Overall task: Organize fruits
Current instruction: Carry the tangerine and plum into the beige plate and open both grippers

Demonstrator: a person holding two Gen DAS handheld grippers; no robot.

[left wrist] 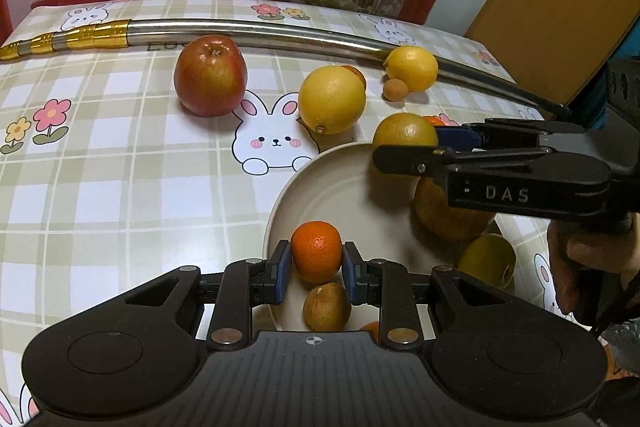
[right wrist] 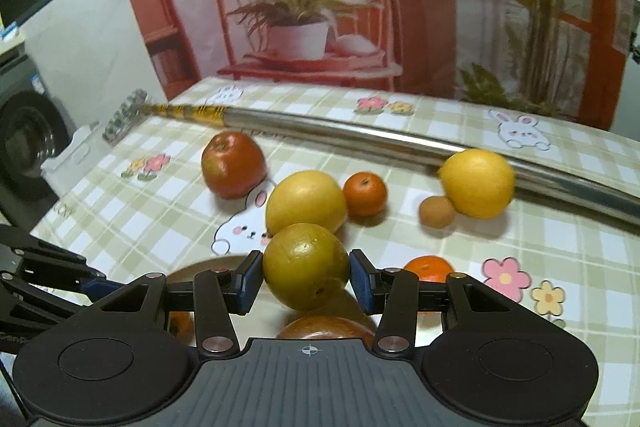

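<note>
My left gripper (left wrist: 316, 259) is shut on a small orange mandarin (left wrist: 316, 251), held just above a white plate (left wrist: 288, 187). Inside the plate lie a small brown-green fruit (left wrist: 326, 307) and a larger orange-brown fruit (left wrist: 444, 219). My right gripper (right wrist: 306, 279) is shut on a round yellow-green fruit (right wrist: 306, 263) over the plate's far rim (right wrist: 208, 265); in the left wrist view it reaches in from the right (left wrist: 408, 147). On the cloth beyond sit a red apple (left wrist: 210, 81), two lemons (left wrist: 332, 99) (left wrist: 412, 67), a small tan fruit (left wrist: 395, 90) and a mandarin (right wrist: 365, 195).
A long steel pipe (left wrist: 260, 35) with gold bands lies across the back of the checked tablecloth. Another mandarin (right wrist: 428, 265) rests behind my right finger, and a green fruit (left wrist: 486, 259) sits at the plate's right side. A hand (left wrist: 576, 255) grips the right tool.
</note>
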